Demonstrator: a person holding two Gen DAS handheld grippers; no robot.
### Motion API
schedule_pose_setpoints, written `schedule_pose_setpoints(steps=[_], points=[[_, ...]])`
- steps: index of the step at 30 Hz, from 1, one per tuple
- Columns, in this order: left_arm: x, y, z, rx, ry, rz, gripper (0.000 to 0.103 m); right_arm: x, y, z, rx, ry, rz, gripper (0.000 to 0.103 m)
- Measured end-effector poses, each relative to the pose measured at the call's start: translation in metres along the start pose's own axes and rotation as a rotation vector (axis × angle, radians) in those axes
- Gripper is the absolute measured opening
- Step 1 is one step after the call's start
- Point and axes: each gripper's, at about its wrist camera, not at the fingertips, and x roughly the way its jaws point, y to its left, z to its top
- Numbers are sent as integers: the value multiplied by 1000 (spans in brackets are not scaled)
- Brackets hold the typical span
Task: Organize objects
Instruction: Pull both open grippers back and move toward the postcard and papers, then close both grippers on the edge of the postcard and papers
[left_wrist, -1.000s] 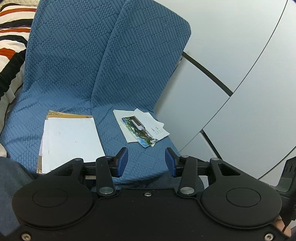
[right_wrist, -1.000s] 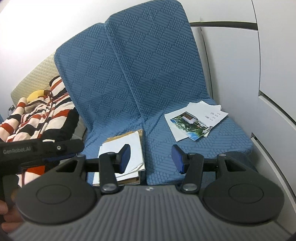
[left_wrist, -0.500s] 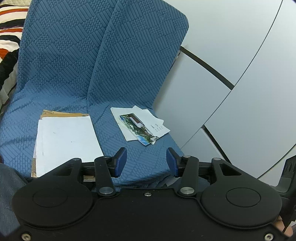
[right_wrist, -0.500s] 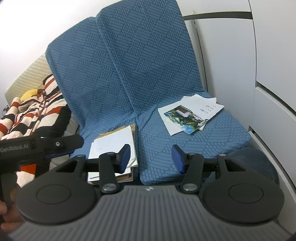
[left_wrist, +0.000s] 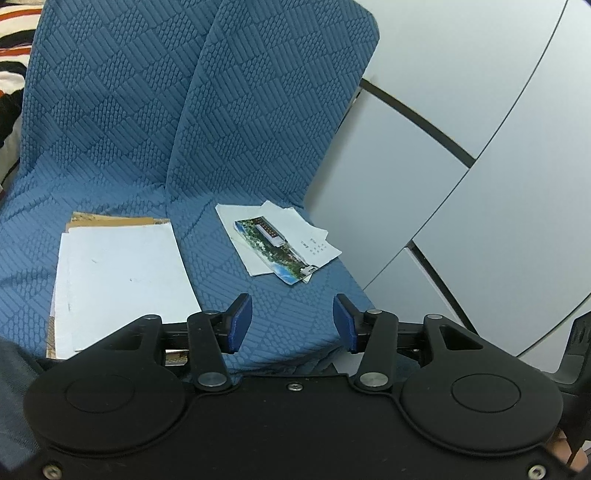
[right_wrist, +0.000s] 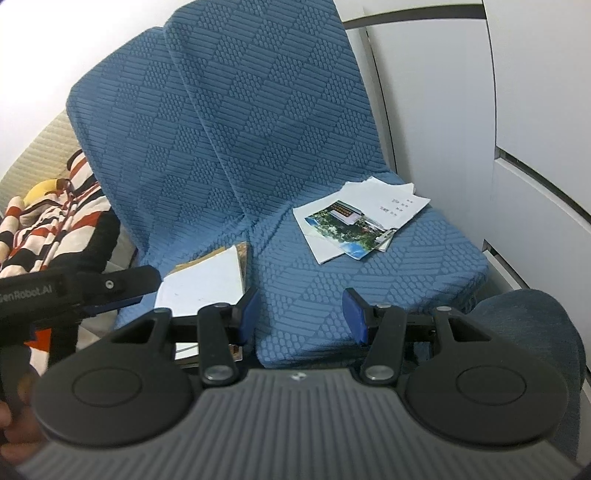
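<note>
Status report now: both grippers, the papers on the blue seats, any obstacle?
Left gripper open, empty. Right gripper open, empty. White paper stack on one seat, loose papers with photo card on the other seat. Nothing in the way.

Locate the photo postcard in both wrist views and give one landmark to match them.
Left wrist: photo postcard right of centre, on loose white papers.
Right wrist: photo postcard upper right, on the same papers.
Shared landmark: the white paper stack on the adjoining blue seat cushion.

Probably a home: blue-covered sofa (right_wrist: 258, 140), striped plush toy (right_wrist: 55, 221), white cabinets (left_wrist: 480, 166).
</note>
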Motion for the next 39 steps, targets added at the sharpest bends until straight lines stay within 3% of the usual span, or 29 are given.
schedule_pose_setpoints(steps=[19, 22, 39], points=[[93, 21, 10, 7, 35, -11, 47, 71, -33, 3, 76, 18, -37, 53], [110, 25, 16, -12, 41, -20, 47, 88, -37, 6, 90, 30, -38, 57], [218, 45, 46, -62, 136, -25, 47, 192, -84, 38, 360, 129, 22, 59]])
